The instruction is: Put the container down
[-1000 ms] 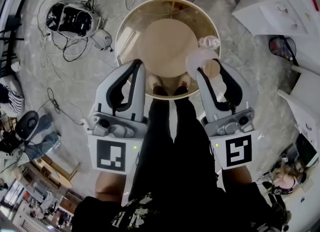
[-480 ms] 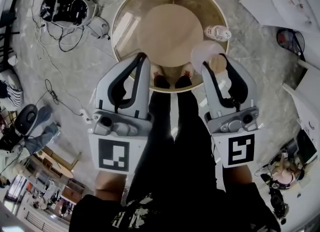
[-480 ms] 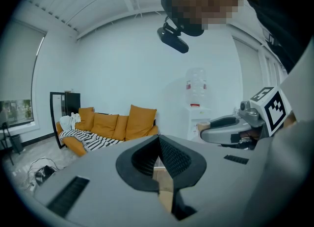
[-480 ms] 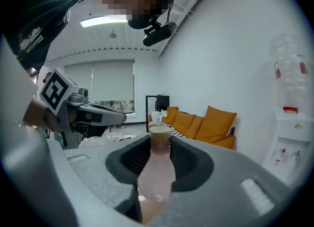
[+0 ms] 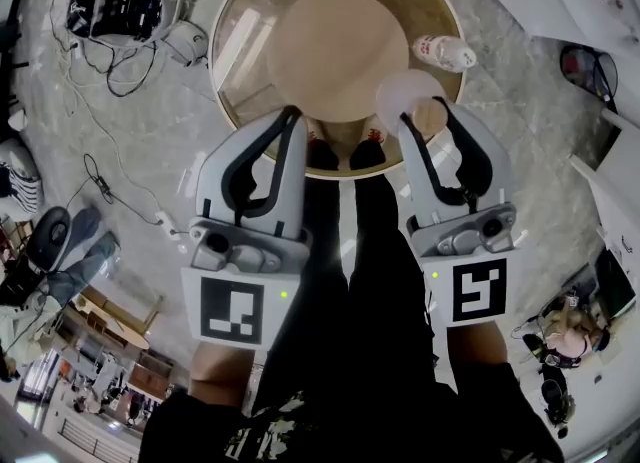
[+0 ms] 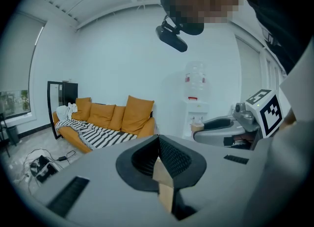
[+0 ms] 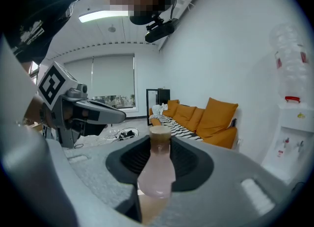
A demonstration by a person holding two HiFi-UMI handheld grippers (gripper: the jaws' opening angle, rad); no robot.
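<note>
**A:** What is the biggest thing here?

**B:** The round glass table (image 5: 245, 51) with a wooden rim, just in front of the person's feet. Its far edge is cut off at the top of the head view.

**A:** And the tools?

**B:** The left gripper (image 5: 288, 116) has its jaws pressed together with nothing between them. The right gripper (image 5: 424, 119) is clamped on the container (image 7: 157, 172), a pale pinkish flask with a tan cap. It is held upright over the near right part of the table.

**A:** So which step is this?

**B:** I judge it to be the set-down itself, not yet done. The flask is in the grip, and nothing shows it resting on the glass. The next move calls for bringing it down upright onto a bare patch of glass. It should land clear of the small white pot with red print (image 5: 443, 51) that stands near it on the table. Only then should the jaws part.

**A:** What can't you make out?

**B:** The flask's base is buried between the pads in the right gripper view. From above it is a washed-out shape against the glass, so I cannot tell the gap between it and the table. I cannot tell whether anything is inside it either.
</note>
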